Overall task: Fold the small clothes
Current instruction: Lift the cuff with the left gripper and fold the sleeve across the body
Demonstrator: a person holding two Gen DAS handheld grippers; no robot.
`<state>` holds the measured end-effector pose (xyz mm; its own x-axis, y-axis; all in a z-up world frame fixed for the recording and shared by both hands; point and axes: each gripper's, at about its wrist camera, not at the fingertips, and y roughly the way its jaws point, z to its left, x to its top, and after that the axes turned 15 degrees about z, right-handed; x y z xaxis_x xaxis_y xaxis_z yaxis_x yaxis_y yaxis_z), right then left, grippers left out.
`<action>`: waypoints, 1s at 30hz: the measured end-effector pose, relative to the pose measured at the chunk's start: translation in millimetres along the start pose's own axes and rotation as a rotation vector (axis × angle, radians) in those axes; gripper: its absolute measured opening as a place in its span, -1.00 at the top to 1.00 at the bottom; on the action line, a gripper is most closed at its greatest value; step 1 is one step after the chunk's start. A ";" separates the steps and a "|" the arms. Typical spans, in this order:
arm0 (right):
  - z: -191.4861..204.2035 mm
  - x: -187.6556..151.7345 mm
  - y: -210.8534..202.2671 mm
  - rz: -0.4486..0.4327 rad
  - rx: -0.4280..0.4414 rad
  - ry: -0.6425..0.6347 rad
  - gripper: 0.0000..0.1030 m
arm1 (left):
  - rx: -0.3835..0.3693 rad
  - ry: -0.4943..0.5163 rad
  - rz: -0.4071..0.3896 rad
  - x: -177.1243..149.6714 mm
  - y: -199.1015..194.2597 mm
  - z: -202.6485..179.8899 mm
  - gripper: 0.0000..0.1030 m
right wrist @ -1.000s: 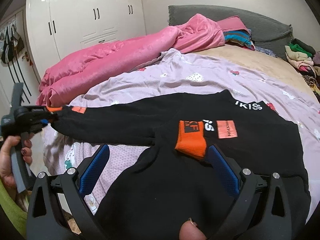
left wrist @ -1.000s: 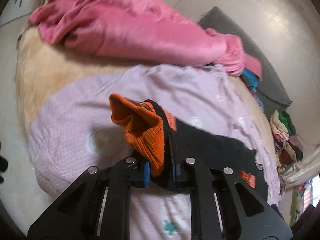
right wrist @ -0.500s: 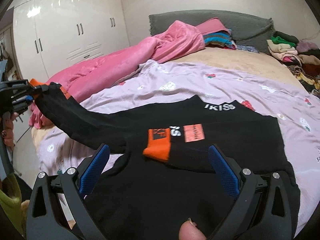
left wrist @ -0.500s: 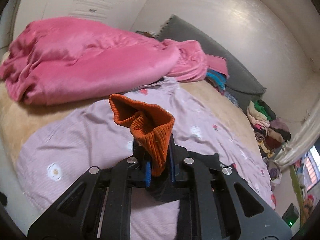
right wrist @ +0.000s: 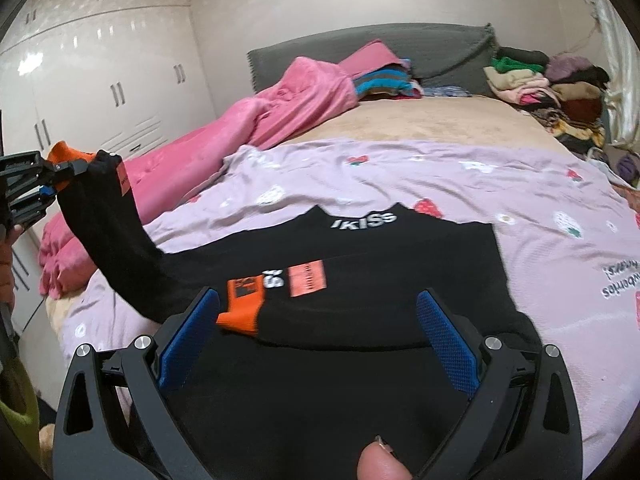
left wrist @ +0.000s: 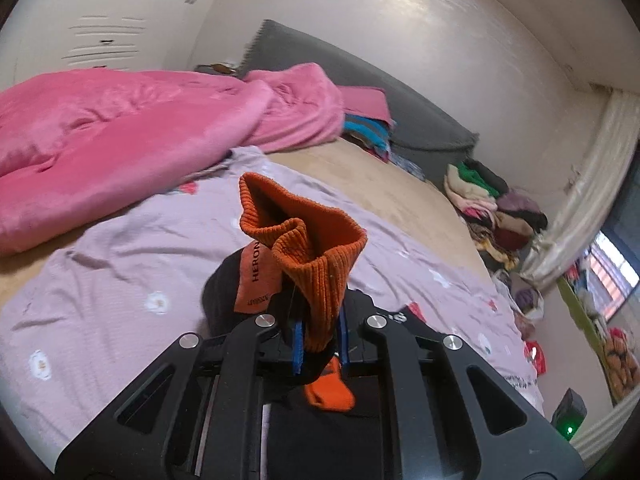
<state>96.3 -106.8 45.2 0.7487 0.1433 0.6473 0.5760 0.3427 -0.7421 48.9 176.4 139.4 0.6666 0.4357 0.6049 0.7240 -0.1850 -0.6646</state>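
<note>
Jaws on your left gripper [left wrist: 320, 344] are clamped on the ribbed orange cuff [left wrist: 316, 256] of the black knit sweater [right wrist: 360, 360], the blue pads pressing the cuff from both sides. That cuff stands up above the pads, and an orange label [left wrist: 256, 280] on the sleeve shows beside it. In the right wrist view, your left gripper [right wrist: 44, 184] holds the black sleeve [right wrist: 116, 248] raised off the bed at the left edge of the picture, so that the sleeve slopes down to the sweater's body.

Your right gripper [right wrist: 320, 332] has its jaws spread wide, with nothing pinched between the blue pads [right wrist: 448, 344]. It is over the sweater's body, which lies flat on the lilac flower-printed bedsheet [right wrist: 520, 216]. The other sleeve is folded across the chest, its orange cuff [right wrist: 240, 312] near the left pad.

Beyond the sheet lies a crumpled pink fleece blanket [right wrist: 248, 128], with a stack of folded clothes [right wrist: 552, 88] at the grey headboard [right wrist: 440, 52].
</note>
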 end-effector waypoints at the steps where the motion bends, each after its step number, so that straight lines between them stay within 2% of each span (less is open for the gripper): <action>1: -4.1 -0.3 -1.3 -0.003 -0.003 0.008 -0.91 | -0.006 0.016 0.008 0.0 5.3 -7.1 0.89; 15: -67.6 -6.7 -26.0 -0.055 -0.078 0.136 -0.91 | -0.091 0.138 0.108 -16.4 65.1 -70.2 0.93; 21: -94.7 -12.1 -32.0 -0.071 -0.113 0.193 -0.91 | -0.117 0.204 0.178 -32.5 99.0 -96.5 0.93; 30: -127.2 -19.6 -36.3 -0.073 -0.164 0.266 -0.91 | -0.171 0.301 0.345 -67.6 156.2 -119.4 0.95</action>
<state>102.5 -240.2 37.4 0.7504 -0.1313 0.6479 0.6606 0.1858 -0.7274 138.2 13.0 47.1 0.8763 0.0541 0.4788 0.4538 -0.4268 -0.7823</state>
